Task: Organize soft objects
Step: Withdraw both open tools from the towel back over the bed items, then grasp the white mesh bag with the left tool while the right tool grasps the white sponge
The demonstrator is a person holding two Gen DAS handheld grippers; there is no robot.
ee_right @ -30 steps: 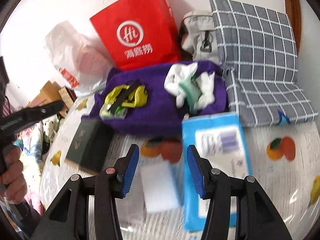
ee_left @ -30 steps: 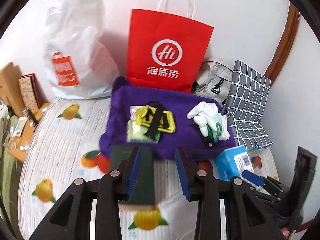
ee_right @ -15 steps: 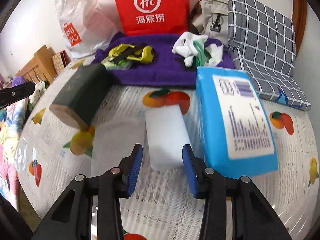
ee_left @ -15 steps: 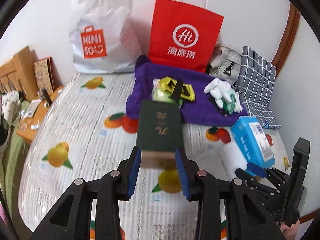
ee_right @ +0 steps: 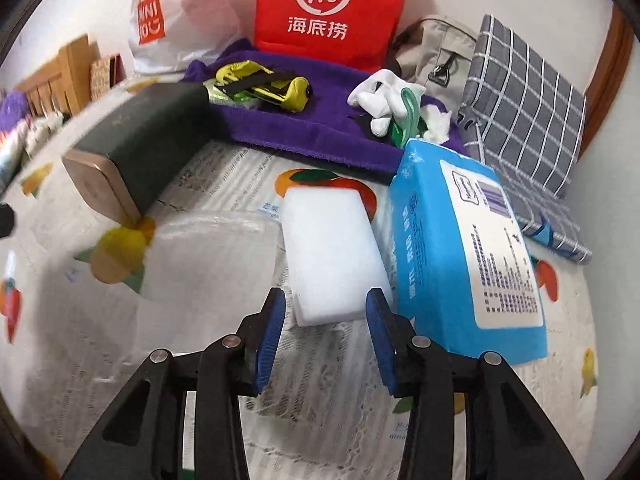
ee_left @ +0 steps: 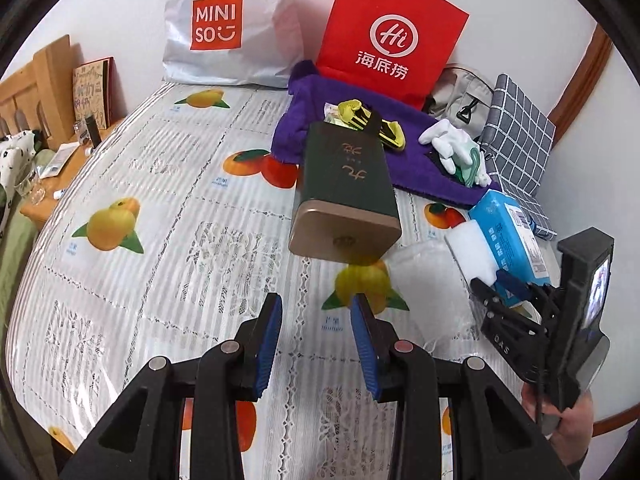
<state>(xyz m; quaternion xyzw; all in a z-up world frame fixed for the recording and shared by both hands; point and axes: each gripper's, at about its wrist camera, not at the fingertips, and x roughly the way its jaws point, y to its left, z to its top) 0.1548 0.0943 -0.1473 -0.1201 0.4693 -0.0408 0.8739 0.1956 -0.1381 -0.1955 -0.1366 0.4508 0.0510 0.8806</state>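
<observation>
Lying flat, the white sponge block [ee_right: 334, 252] sits ahead of the right gripper's [ee_right: 326, 320] spread fingers.

My left gripper [ee_left: 316, 344] is matte black plastic with two angular arms, each tipped by a ribbed blue pad. Round silver screw heads sit at the arm joints, one of them reddish. My right gripper [ee_right: 326, 330] matches it: black linkage arms, blue ribbed pads, silver screws at the pivots. In the left wrist view, its black body [ee_left: 516, 328] carries faint embossed lettering, a thin black cable and an upright black block with a small lit screen. My right hand [ee_left: 576, 428] shows bare skin around the handle.
</observation>
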